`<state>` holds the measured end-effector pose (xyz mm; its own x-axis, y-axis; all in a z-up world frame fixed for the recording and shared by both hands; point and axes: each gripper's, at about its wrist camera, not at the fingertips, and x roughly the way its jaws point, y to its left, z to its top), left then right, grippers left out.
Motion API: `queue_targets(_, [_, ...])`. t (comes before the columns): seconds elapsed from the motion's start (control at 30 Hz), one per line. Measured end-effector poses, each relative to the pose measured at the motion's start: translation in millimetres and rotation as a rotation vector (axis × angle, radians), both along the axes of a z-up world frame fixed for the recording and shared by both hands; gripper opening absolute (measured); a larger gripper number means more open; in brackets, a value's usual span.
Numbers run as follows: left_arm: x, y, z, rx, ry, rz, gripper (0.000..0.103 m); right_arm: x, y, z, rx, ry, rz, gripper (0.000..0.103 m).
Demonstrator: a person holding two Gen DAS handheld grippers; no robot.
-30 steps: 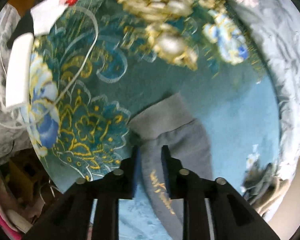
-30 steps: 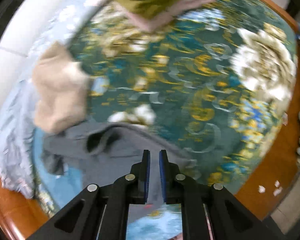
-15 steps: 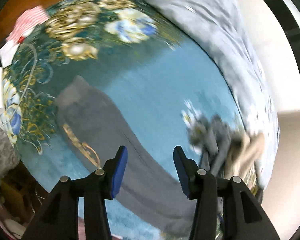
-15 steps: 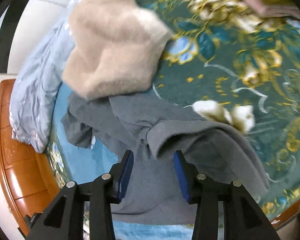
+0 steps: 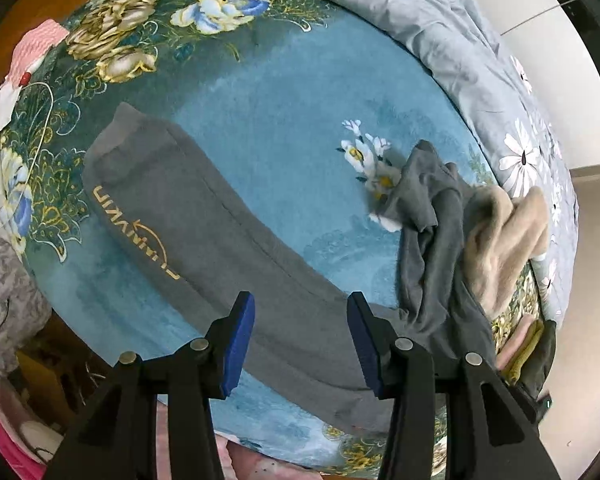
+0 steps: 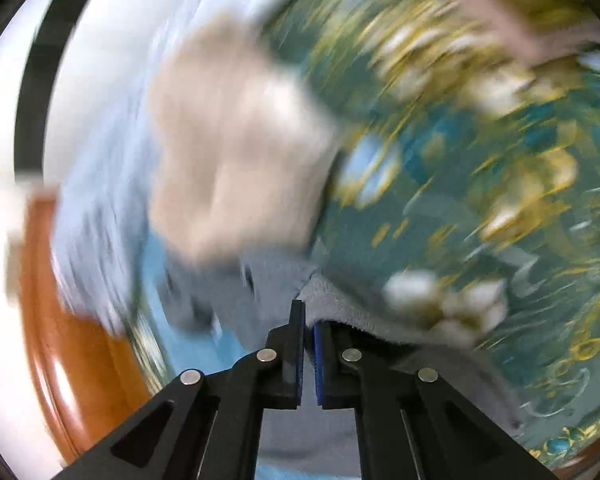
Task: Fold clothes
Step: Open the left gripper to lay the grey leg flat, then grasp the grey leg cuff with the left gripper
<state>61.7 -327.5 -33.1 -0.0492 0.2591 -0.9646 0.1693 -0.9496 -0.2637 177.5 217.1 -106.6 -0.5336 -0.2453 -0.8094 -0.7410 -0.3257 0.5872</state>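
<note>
Two grippers: your left gripper [image 5: 300, 334] jaws spread, above grey trousers [image 5: 204, 236] lying flat on floral blanket [image 5: 268, 92]; your right gripper [image 6: 309, 322] jaws clamped on trousers' fleecy edge.

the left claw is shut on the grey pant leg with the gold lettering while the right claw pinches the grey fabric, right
Not quite. The left wrist view shows the left claw open above the grey pant leg, gripping nothing. The rest holds: in the right wrist view the right claw is shut on the grey fabric.
</note>
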Motion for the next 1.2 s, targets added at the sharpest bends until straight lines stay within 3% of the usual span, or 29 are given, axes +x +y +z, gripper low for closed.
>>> queue_targets(0.07, [-4.2,5.5,-4.9,0.002,-0.009,-0.003,0.049,33.1,39.1,7.7,0.032,-0.021,-0.168,0.004])
queue_targets(0.2, [-18.6,19.6,-16.0,0.016,-0.035,-0.002,0.049,60.6,64.0,-9.0,0.028,-0.148,-0.248,0.004])
queue_targets(0.47, [-98.5,73.4,-48.2,0.123,-0.083,0.044,0.050,75.4,61.7,-22.8,-0.007,-0.225,-0.335,0.004])
queue_targets(0.57, [-132.1,123.0,-56.4,0.151,-0.077,-0.057,0.050,77.7,61.3,-26.8,-0.009,-0.251,-0.336,0.004])
queue_targets(0.7, [-160.9,216.3,-63.8,0.138,-0.041,-0.347,0.063,81.8,58.7,-30.3,-0.030,-0.279,-0.348,0.005])
queue_targets(0.8, [-162.9,281.9,-79.2,0.071,-0.040,-0.602,0.063,77.9,57.6,-31.4,-0.031,-0.296,-0.344,0.005])
queue_targets(1.0, [-134.3,342.9,-127.0,-0.018,-0.142,-0.939,0.063,69.3,58.7,-32.8,-0.028,-0.322,-0.322,0.008])
queue_targets(1.07, [-123.3,340.4,-141.2,-0.073,-0.170,-0.990,0.063,66.8,59.9,-33.8,-0.025,-0.327,-0.314,0.008])
queue_targets(1.1, [-121.6,333.2,-144.6,-0.067,-0.184,-0.971,0.053,66.4,60.3,-34.5,-0.026,-0.329,-0.311,0.008])
queue_targets(1.13, [-119.9,325.6,-147.9,-0.061,-0.199,-0.951,0.036,65.9,60.7,-35.1,-0.027,-0.330,-0.308,0.008])
queue_targets(1.2, [-117.8,301.1,-151.5,-0.043,-0.225,-0.861,0.029,64.4,61.0,-37.5,-0.029,-0.331,-0.303,0.008])
